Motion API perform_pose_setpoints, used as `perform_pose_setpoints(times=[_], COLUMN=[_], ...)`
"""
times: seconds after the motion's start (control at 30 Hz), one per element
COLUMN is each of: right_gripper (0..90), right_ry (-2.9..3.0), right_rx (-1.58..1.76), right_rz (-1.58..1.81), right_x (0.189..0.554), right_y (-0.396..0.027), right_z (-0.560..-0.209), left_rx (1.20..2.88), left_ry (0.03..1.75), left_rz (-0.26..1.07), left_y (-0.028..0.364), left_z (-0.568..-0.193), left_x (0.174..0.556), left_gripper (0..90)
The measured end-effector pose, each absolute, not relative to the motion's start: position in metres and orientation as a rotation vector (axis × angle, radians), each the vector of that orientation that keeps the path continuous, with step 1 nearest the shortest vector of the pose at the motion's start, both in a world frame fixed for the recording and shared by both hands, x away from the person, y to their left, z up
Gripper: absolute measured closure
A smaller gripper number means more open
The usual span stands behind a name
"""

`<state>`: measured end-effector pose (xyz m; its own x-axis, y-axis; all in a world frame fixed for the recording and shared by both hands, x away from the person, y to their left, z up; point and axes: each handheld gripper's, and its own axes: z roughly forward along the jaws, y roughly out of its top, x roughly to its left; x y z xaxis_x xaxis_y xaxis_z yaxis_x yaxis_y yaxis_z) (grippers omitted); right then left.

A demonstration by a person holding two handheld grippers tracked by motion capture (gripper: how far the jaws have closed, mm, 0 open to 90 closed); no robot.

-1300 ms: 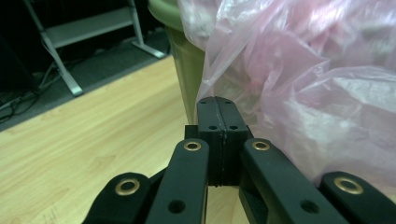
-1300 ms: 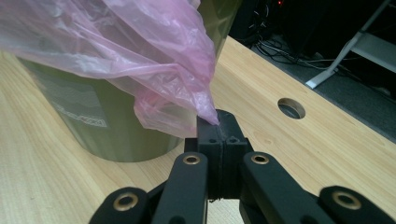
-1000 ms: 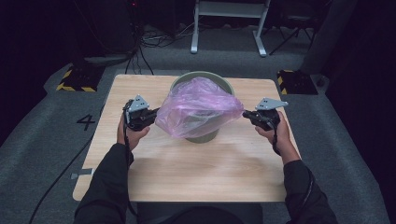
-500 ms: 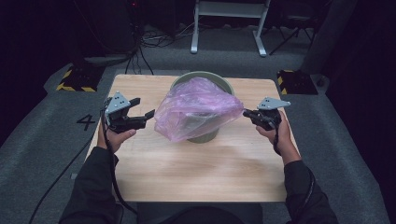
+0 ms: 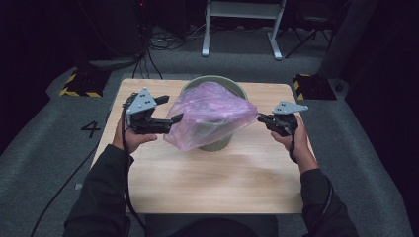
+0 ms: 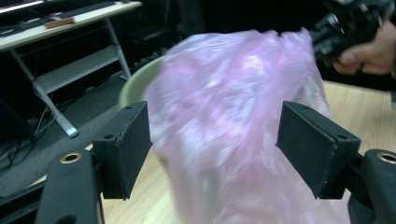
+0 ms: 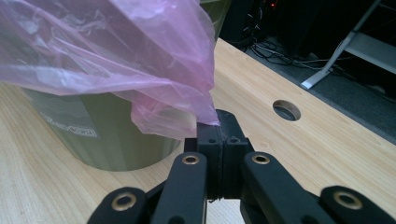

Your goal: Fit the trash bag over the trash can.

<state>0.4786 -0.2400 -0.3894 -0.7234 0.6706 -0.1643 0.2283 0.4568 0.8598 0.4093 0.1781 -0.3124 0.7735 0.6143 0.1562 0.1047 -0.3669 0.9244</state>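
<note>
From the high view we see a pink plastic bag (image 5: 210, 116) draped over the mouth of a green bin (image 5: 217, 84) that stands on the wooden table (image 5: 212, 182). A second ago our left gripper (image 5: 168, 109) sat low at the bag's left edge. Now it is higher and a little out to the left, and its jaws have just been opening. The bag's left side hangs loose down the bin's wall. Our right gripper (image 5: 262, 118) is where it was, with the bag's right corner pulled out to it in a taut point.

In the left gripper view the two black pads (image 6: 126, 144) stand wide apart. The blurred pink film (image 6: 233, 135) lies beyond and between them, and neither pad presses on it, so that side is released. The right hand (image 6: 369, 51) shows at the far corner.

In the right gripper view the jaws are clenched together on a thin tail of the bag (image 7: 208, 114), just beside the bin's wall (image 7: 102, 135).

We judge the left edge was let go for a fresh grip, since the bag is not yet seated around the rim.
</note>
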Motion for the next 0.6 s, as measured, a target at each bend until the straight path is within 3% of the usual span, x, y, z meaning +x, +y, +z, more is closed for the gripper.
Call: perform_pose_setpoints(times=[0.3,0.5,0.57,0.6], right_gripper=[89.0,89.0,89.1,89.1], right_ry=[2.224,2.228,2.229,2.229], right_rx=[0.734,0.723,0.72,0.72], right_rz=[1.2,1.193,1.195,1.195], right_x=[0.478,0.478,0.478,0.478], right_y=[-0.239,-0.236,-0.235,-0.235], right_z=[-0.386,-0.386,-0.386,-0.386], left_rx=[2.122,2.156,2.138,2.129], left_ry=[0.465,0.473,0.457,0.453], left_rz=[0.638,0.701,0.667,0.656], left_y=[0.134,0.126,0.129,0.131], left_z=[-0.312,-0.314,-0.314,-0.314], left_x=[0.422,0.431,0.433,0.433], left_gripper=[32.4,56.2,64.1,64.1])
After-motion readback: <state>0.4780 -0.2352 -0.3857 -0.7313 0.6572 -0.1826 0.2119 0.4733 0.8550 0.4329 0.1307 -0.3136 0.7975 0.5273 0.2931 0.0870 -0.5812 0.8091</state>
